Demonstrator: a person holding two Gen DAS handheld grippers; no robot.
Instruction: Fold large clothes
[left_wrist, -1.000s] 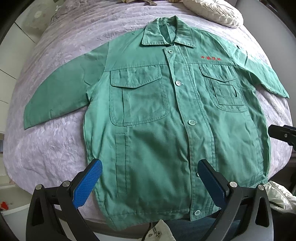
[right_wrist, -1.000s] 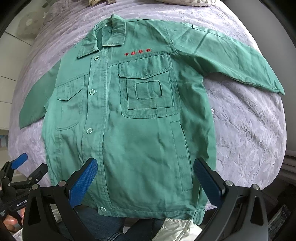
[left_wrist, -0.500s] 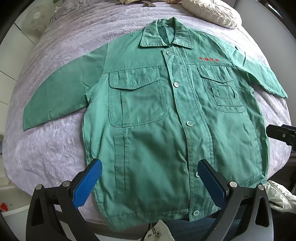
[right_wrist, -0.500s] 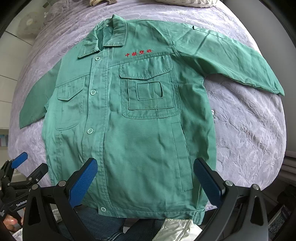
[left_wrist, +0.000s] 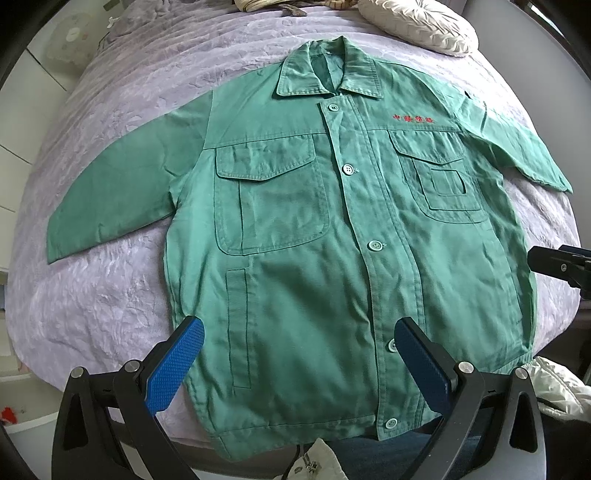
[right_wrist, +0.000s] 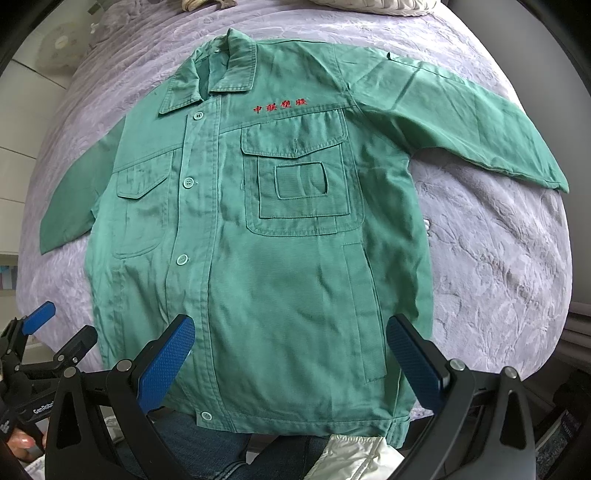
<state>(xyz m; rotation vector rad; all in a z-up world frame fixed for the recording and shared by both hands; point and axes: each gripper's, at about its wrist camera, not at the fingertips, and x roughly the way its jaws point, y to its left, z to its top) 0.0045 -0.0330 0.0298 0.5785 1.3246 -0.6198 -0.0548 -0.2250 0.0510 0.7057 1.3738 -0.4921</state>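
Observation:
A green button-up work jacket (left_wrist: 295, 229) lies flat and face up on a bed, collar away from me, both sleeves spread out; it also shows in the right wrist view (right_wrist: 266, 229). It has two chest pockets and red lettering (right_wrist: 280, 106). My left gripper (left_wrist: 299, 365) is open and empty above the jacket's lower hem, left of the button placket. My right gripper (right_wrist: 290, 360) is open and empty above the hem on the jacket's right half. Neither touches the cloth.
The lilac quilted bedspread (left_wrist: 110, 295) covers the bed. A cream pillow (left_wrist: 417, 26) lies at the head. A white padded garment (right_wrist: 351, 458) sits at the near edge by my legs. The left gripper shows at the lower left of the right wrist view (right_wrist: 37, 343).
Both grippers have shifted very slightly; the jacket lies as before. Both stay open.

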